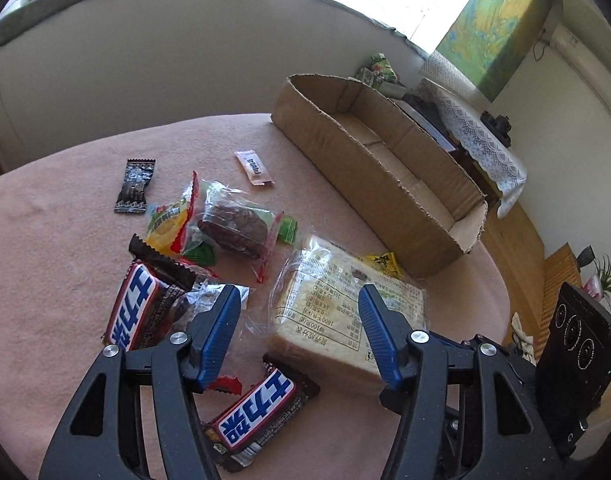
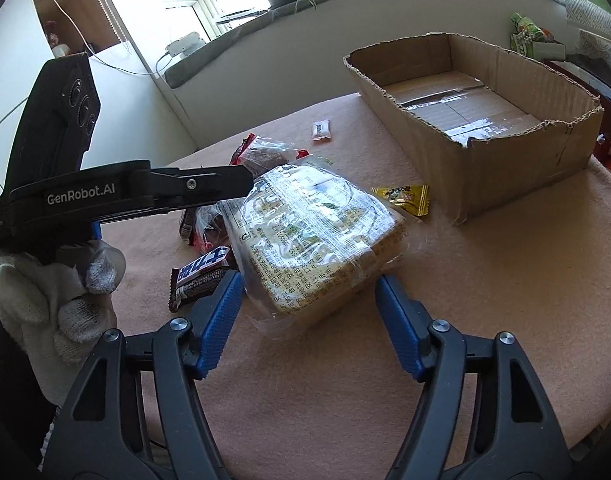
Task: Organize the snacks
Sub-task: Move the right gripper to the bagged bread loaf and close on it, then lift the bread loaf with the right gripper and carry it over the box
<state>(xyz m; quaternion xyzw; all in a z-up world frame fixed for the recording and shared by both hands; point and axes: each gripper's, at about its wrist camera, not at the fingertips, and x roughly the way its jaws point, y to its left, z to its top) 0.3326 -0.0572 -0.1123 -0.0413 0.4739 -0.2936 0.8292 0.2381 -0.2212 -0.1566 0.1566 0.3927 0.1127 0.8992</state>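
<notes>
While both wide open, empty: right tool (image 2: 308,294) straddles bread pack (image 2: 317,236); left tool (image 1: 300,312) beside it.

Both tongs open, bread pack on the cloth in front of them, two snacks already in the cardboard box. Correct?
Not quite: the cardboard box holds no snacks; the right wrist view shows only its bare taped floor. Both the left tongs and right tongs are open, with the bread pack on the cloth.

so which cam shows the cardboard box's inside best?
Right wrist: the cardboard box opens toward the camera, its taped floor visible and bare. Left wrist sees the box obliquely, mostly the outer wall, floor partly hidden.
</notes>
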